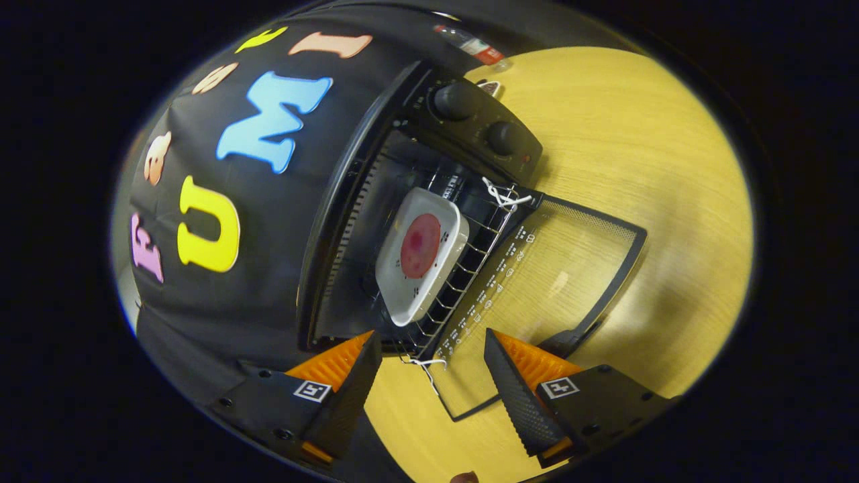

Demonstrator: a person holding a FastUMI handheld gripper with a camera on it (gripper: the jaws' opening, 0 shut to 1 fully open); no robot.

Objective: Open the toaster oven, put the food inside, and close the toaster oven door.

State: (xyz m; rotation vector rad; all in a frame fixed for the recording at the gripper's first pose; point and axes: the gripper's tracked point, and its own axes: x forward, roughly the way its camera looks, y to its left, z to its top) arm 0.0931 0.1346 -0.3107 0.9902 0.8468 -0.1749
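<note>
Your gripper [433, 382] is empty right now, fingers spread wide with nothing between them but bare table [644, 154] and the near corner of the glass door [537, 295]. No contact that I can see; the right finger [513, 396] sits just over the door's near edge, and the left finger [349, 382] hangs close to the front corner of the toaster oven [362, 201].

Just ahead of the fingers, the door lies fully dropped, flat over the tabletop. A white cord [426, 367] dangles at its near hinge, and another bit of cord [504, 198] is knotted at the far hinge.

Beyond that, the food is in: the white dish [402, 282] with its round pink slice [421, 245] rests on the wire rack [470, 268] inside the oven. It looks seated close to the front of the rack, so watch it.

So the closing is what's left, by my read. Get under the free edge of that door, the dark handle bar [607, 295] on the side away from the oven, and swing it up in an arc around the hinge. Keep the fingers clear of the cords. Push steadily, not hard, so the rack and dish don't jolt.

Farthest off, the two knobs [456, 100] sit on the control panel; leave them alone.
</note>
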